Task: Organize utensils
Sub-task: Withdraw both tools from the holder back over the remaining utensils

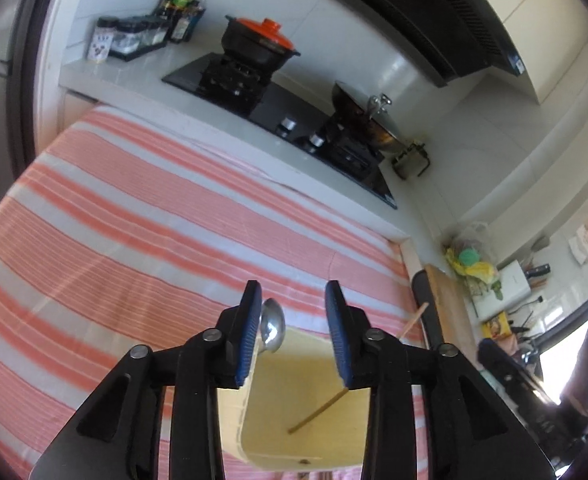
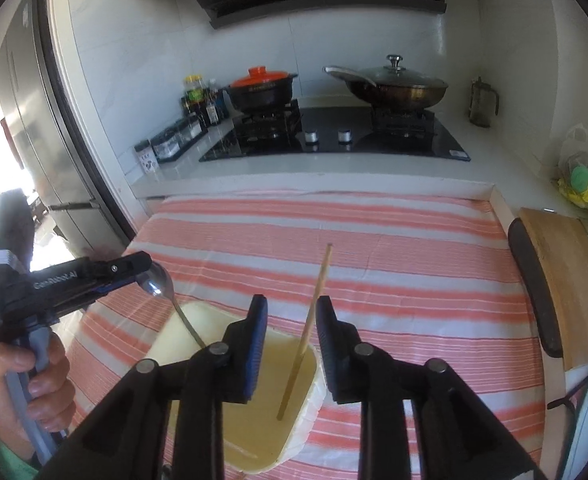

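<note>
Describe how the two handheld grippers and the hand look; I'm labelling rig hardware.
Both grippers are black plastic linkages with silver pivot bolts and ribbed blue pads on the jaws. From the right wrist view, the left gripper carries white "GenRobot.AI" lettering on its side, a pale band near the rear, and a grey-blue pistol handle. The bare left hand wraps that handle, a green sleeve below it. The right gripper looks the same build.

I read one marking only: "GenRobot.AI" in pale letters along the black body of the left gripper (image 2: 144, 276). Labels on the seasoning bottles (image 2: 202, 100) were too small to read.
</note>
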The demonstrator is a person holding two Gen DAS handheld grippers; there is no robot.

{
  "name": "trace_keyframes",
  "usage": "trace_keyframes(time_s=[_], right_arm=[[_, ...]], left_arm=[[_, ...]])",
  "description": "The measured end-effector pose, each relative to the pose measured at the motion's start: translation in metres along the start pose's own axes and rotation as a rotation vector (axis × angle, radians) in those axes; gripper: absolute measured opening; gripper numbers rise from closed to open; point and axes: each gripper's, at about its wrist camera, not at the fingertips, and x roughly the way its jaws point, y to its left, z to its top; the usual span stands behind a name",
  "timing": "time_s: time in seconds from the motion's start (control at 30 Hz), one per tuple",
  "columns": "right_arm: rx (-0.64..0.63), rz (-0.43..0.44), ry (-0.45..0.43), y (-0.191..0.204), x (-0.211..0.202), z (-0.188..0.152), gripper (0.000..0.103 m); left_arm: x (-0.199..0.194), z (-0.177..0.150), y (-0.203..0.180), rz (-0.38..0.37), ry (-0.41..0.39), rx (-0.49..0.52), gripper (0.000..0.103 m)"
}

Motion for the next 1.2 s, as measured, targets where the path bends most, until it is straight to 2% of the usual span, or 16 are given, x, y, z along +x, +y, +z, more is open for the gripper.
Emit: trace_keyframes(time_s=[0.07, 0.1, 0.17, 0.27, 0.4, 0.47, 0.53, 0.63, 0.7, 0.8, 0.93, 1.07, 1.2], right_arm=[[-0.003, 0.014, -0.067, 0.003, -0.044, -0.002, 0.042], [-0.015, 0.02, -0.1, 0.006, -0.067, -0.006, 0.049], [-0.053, 0.022, -0.152, 0.01, -0.111, -0.021, 0.056], [-0.127, -0.001, -0.185, 0.015, -0.165, -0.062, 0.058], [-0.183, -0.108, -0.218, 0.012, -0.207, -0.156, 0.062], [-0.145, -0.177, -0.225, 0.006, -0.215, -0.216, 0.062], [-0.086, -0.245, -0.231, 0.002, -0.219, -0.275, 0.062], [-0.011, -0.326, -0.208, 0.001, -0.215, -0.351, 0.062], [0.002, -0.315, -0.136, 0.0, -0.207, -0.383, 0.062], [-0.033, -0.315, -0.09, 0.001, -0.207, -0.405, 0.062], [-0.018, -0.321, -0.123, 0.005, -0.212, -0.406, 0.062], [0.017, -0.267, -0.142, 0.013, -0.208, -0.4, 0.062], [0.005, -0.223, -0.156, 0.025, -0.209, -0.4, 0.062]], left_arm=[[-0.039, -0.001, -0.006, 0.039, -0.06, 0.068, 0.063], [-0.06, -0.004, -0.009, 0.054, -0.092, 0.103, 0.068], [-0.101, -0.016, -0.012, 0.09, -0.138, 0.17, 0.086], [-0.151, -0.056, -0.011, 0.126, -0.144, 0.28, 0.098], [-0.183, -0.146, 0.013, 0.13, -0.06, 0.355, 0.099], [-0.188, -0.202, 0.03, 0.136, -0.017, 0.361, 0.099], [-0.188, -0.253, 0.044, 0.188, 0.02, 0.357, 0.099], [-0.189, -0.313, 0.062, 0.221, 0.062, 0.308, 0.099], [-0.192, -0.338, 0.068, 0.241, 0.065, 0.289, 0.099], [-0.193, -0.354, 0.067, 0.266, 0.07, 0.309, 0.099], [-0.201, -0.354, 0.06, 0.258, 0.057, 0.318, 0.099], [-0.212, -0.349, 0.047, 0.271, 0.003, 0.345, 0.099], [-0.216, -0.355, 0.042, 0.293, -0.012, 0.384, 0.099]])
